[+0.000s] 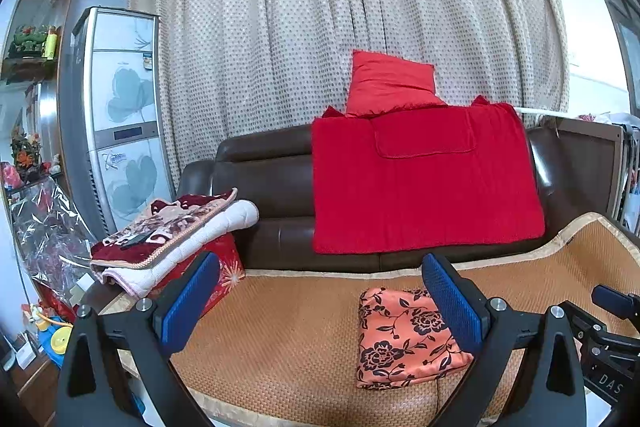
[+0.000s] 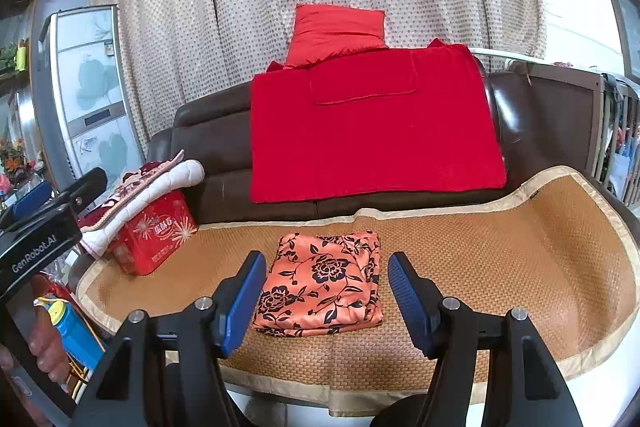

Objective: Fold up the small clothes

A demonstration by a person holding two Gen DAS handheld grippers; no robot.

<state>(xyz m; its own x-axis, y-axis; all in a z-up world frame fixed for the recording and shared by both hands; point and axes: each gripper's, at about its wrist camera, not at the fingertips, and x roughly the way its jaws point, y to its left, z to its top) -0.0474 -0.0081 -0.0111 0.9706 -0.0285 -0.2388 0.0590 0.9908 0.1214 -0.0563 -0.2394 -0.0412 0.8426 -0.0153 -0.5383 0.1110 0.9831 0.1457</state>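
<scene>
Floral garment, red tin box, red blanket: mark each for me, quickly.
floral garment [image 2: 320,287]: right wrist view, middle of the folded top face.
red tin box [image 2: 156,239]: right wrist view, its printed front side.
red blanket [image 1: 424,187]: left wrist view, centre of the part draped over the sofa back.

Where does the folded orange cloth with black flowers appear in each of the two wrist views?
Left wrist view: the folded orange cloth lies low and right of centre on the woven mat, partly behind the right blue pad of the left claw.
Right wrist view: the cloth lies near the lower centre, seen between the two pads of the right claw.
Shared landmark: the red blanket draped over the sofa back, behind the cloth.
</scene>
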